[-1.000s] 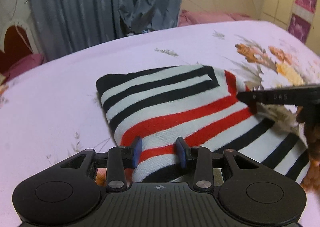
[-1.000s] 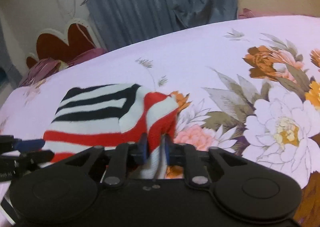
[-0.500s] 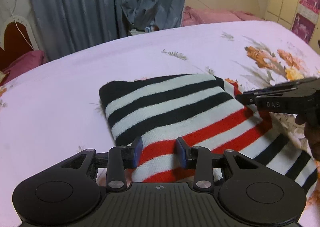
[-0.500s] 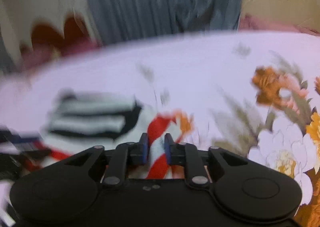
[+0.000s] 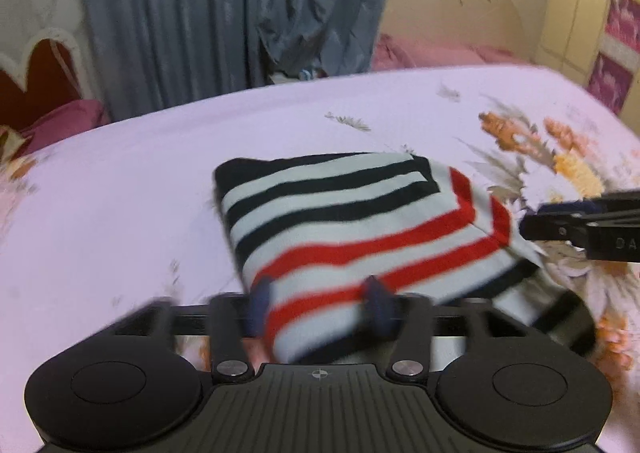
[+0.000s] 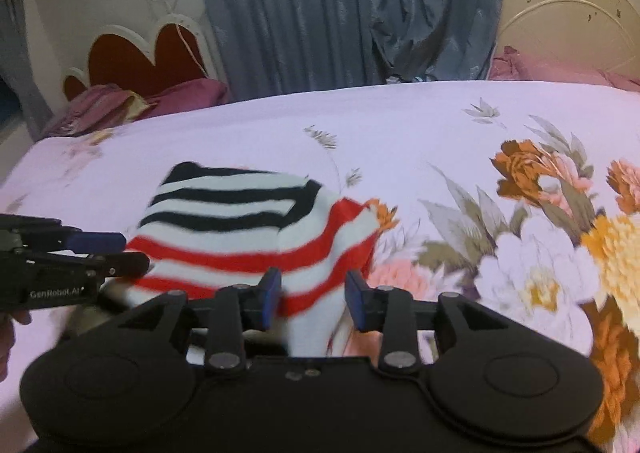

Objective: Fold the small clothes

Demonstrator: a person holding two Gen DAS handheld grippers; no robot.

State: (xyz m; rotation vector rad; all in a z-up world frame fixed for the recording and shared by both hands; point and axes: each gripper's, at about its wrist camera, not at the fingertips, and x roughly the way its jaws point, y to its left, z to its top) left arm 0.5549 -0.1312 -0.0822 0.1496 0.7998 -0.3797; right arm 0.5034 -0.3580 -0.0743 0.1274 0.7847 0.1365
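A folded garment [image 5: 344,229] is laid on the bed [image 5: 120,193], with a curtain [image 5: 224,13] hung behind the bed's far edge. The left hand-held gripper [image 5: 318,309] is placed at the garment's near edge, cloth lying between its opening jaws. The right hand-held gripper [image 6: 312,295] is set just right of it, likewise opening over cloth.

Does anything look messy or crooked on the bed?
A little. The striped garment is folded on the flowered bedsheet, but its right corner pokes out in a loose flap, and a striped part sticks out from under the fold at lower right. Nothing looks torn or spilled.
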